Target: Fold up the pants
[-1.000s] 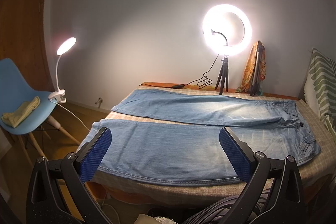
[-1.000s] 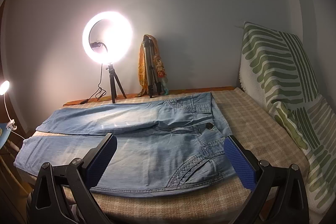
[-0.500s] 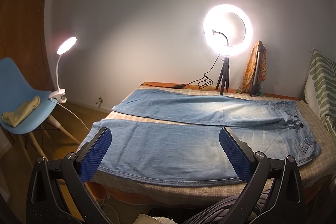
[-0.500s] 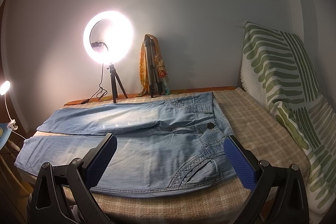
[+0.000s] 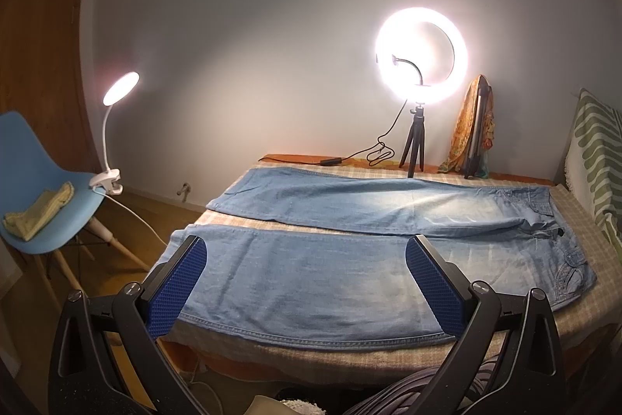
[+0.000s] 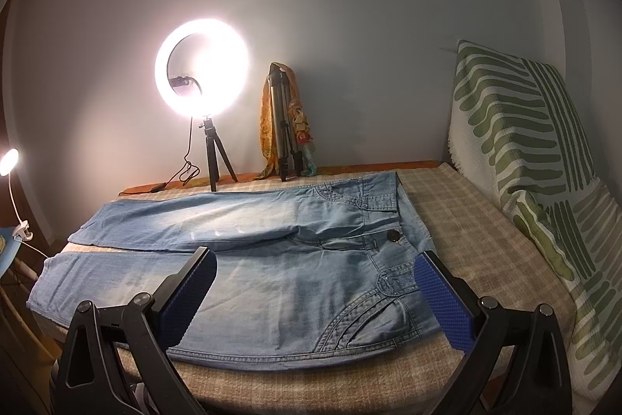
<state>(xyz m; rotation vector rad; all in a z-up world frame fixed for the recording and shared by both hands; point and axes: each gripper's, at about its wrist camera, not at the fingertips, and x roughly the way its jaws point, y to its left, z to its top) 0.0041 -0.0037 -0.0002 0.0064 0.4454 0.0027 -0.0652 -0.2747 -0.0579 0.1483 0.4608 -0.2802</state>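
Observation:
Light blue jeans [image 5: 311,282] lie flat and unfolded on a checked bed cover [image 5: 350,345], legs spread apart and pointing left, waistband at the right. They also show in the right wrist view [image 6: 280,282], with the button and front pocket toward the right. My left gripper [image 5: 305,251] is open and empty, held in front of the near leg. My right gripper [image 6: 315,263] is open and empty, held in front of the hip and pocket area. Neither touches the jeans.
A lit ring light on a small tripod [image 5: 416,142] and a folded tripod with a scarf [image 5: 474,139] stand at the bed's far edge by the wall. A green-patterned cushion [image 6: 536,174] leans at the right. A blue chair [image 5: 35,189] with a clip lamp [image 5: 112,127] stands at the left.
Both views have shifted very slightly; the jeans lie as before and both grippers stay open.

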